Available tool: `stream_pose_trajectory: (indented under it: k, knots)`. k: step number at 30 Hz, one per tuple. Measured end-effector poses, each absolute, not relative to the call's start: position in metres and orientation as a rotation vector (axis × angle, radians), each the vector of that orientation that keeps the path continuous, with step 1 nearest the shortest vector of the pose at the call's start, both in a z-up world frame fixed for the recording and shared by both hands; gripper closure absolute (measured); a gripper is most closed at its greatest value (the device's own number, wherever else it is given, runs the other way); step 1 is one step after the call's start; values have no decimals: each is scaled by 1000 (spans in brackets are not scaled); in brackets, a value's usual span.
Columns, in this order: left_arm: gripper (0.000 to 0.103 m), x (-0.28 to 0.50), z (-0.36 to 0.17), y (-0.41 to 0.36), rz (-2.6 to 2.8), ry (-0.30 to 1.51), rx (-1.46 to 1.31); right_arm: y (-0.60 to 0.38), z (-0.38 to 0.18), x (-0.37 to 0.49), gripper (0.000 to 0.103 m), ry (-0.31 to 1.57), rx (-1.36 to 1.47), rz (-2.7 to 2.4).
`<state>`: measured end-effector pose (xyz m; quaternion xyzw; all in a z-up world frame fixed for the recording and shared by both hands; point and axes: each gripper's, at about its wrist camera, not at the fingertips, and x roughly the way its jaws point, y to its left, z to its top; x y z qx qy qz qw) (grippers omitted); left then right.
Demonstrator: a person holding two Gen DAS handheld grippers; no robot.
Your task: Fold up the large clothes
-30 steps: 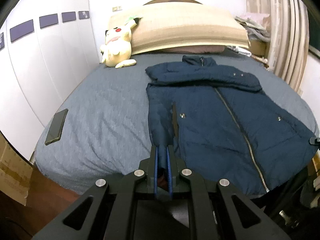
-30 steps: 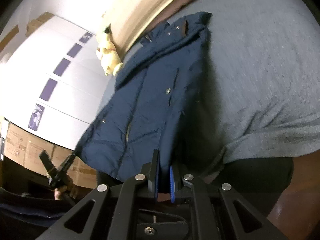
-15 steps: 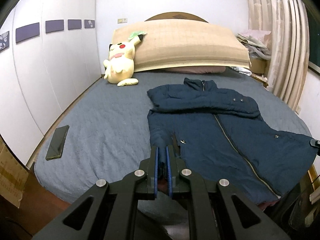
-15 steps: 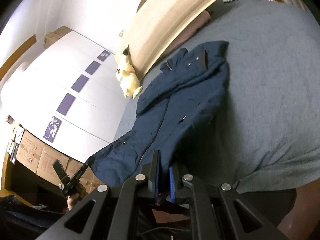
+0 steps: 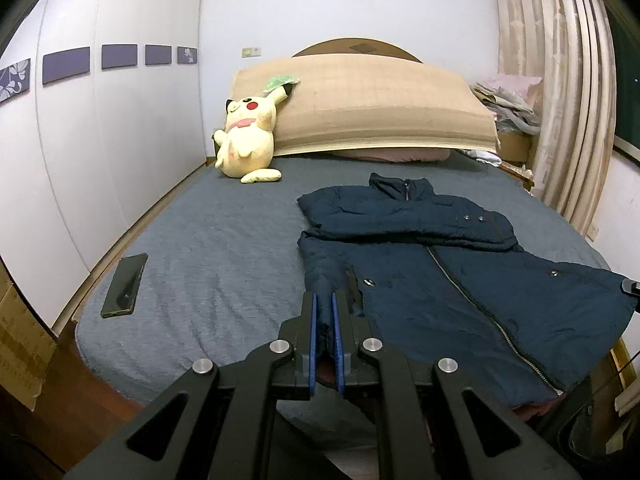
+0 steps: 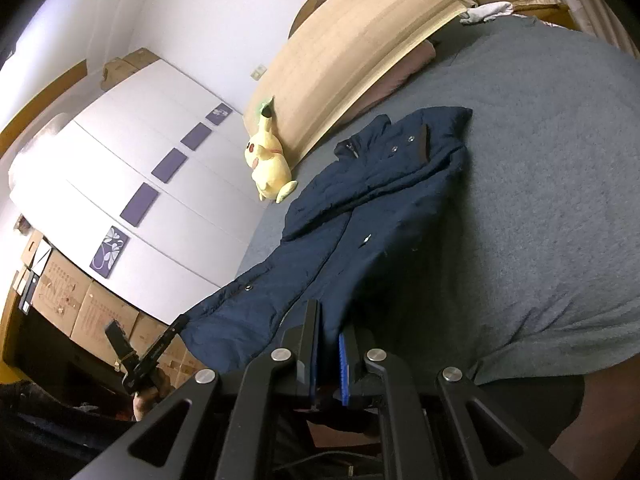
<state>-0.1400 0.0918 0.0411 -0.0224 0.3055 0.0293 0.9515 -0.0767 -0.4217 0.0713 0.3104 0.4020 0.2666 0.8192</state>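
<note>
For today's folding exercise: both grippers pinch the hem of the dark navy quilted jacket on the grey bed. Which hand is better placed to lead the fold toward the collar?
Neither clearly. The left gripper and right gripper each clamp a hem corner of the dark navy quilted jacket; probably both should move together.

Home bedroom: bed (image 5: 224,248), plush toy (image 5: 248,140).

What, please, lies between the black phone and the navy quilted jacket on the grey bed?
Only bare grey bedsheet lies between the black phone and the navy quilted jacket; nothing else rests on that stretch. The left wrist view shows this.
</note>
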Motion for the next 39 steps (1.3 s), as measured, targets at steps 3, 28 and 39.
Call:
stream_pose_trajectory:
  k: [3, 28, 39]
  knots:
    - [95, -144, 44, 93, 60, 620, -42, -423, 73, -78, 95, 861, 648, 567]
    - [96, -125, 16, 103, 79, 710, -40, -397, 69, -68, 95, 906, 371, 473]
    - [96, -125, 16, 100, 87, 710, -29, -390, 67, -76, 95, 866, 296, 448]
